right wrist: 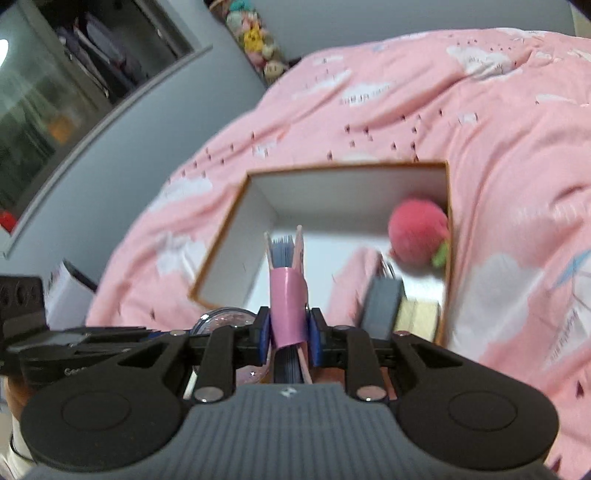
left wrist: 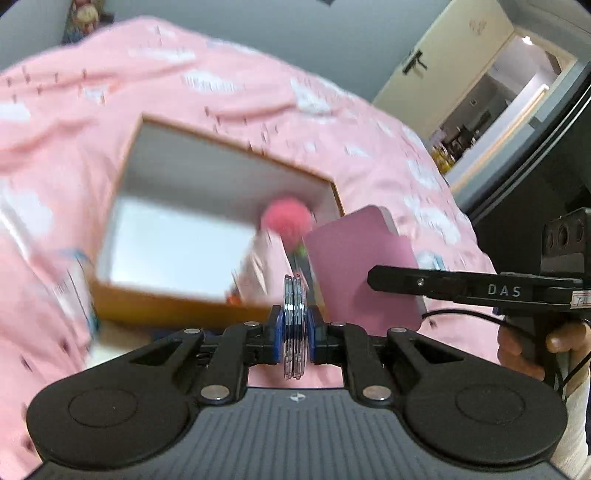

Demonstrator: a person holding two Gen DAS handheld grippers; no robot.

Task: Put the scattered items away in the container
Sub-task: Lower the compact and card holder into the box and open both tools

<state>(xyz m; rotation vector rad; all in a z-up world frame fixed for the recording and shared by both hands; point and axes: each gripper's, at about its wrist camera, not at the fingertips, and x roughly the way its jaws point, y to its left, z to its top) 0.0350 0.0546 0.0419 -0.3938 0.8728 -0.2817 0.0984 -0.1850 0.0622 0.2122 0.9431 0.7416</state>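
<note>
An open cardboard box (left wrist: 236, 147) (right wrist: 347, 169) with a white inside lies on the pink bed cover (left wrist: 258, 92). In it are a pink plush strawberry (left wrist: 286, 218) (right wrist: 419, 230) and a grey block (right wrist: 382, 310). My left gripper (left wrist: 295, 322) is shut on a clear round case (left wrist: 294, 291), seen edge-on, held above the box's near edge. The case's glittery face (right wrist: 223, 321) shows in the right wrist view. My right gripper (right wrist: 289, 329) is shut on a pink notebook (right wrist: 288, 295) (left wrist: 362, 266) with blue pages, held over the box's near side.
A white packet (left wrist: 75, 284) (right wrist: 66, 291) lies on the cover left of the box. Plush toys (right wrist: 255, 33) sit in the far corner beside a glass-fronted wardrobe (right wrist: 55, 92). An open doorway (left wrist: 498, 92) is at the right, and a hand (left wrist: 565, 339) grips the right tool.
</note>
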